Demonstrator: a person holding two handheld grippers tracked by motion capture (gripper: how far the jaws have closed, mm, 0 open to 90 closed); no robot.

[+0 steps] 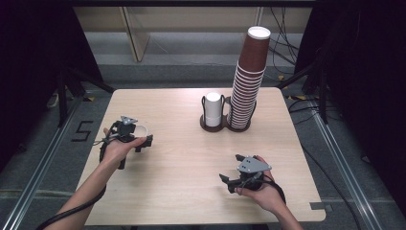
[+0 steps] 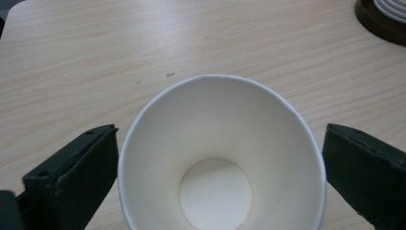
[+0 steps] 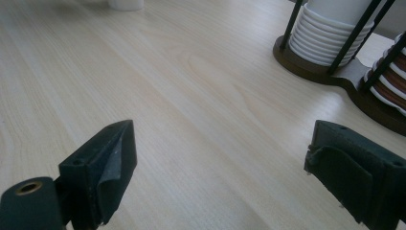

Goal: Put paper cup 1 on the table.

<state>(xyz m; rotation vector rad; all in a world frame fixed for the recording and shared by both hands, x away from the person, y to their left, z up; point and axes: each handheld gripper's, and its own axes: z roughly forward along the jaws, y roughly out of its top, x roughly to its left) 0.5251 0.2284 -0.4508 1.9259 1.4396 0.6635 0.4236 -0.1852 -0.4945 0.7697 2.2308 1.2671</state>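
Observation:
A white paper cup (image 2: 215,158) stands upright on the wooden table (image 1: 191,158) at its left side, its mouth facing up. My left gripper (image 2: 221,127) straddles the cup (image 1: 142,128) with a jaw on each side of the rim; a thin gap shows on both sides, so the jaws are open. In the high view the left gripper (image 1: 143,134) is held in a hand near the table's left edge. My right gripper (image 1: 231,167) rests low at the front right, open, with only bare table between its jaws (image 3: 222,125).
A dark wooden two-slot cup holder (image 1: 225,128) stands at the back centre. One slot holds a short stack of white cups (image 1: 213,109), the other a tall, leaning stack of brown cups (image 1: 249,81). Cables lie on the floor beyond the table.

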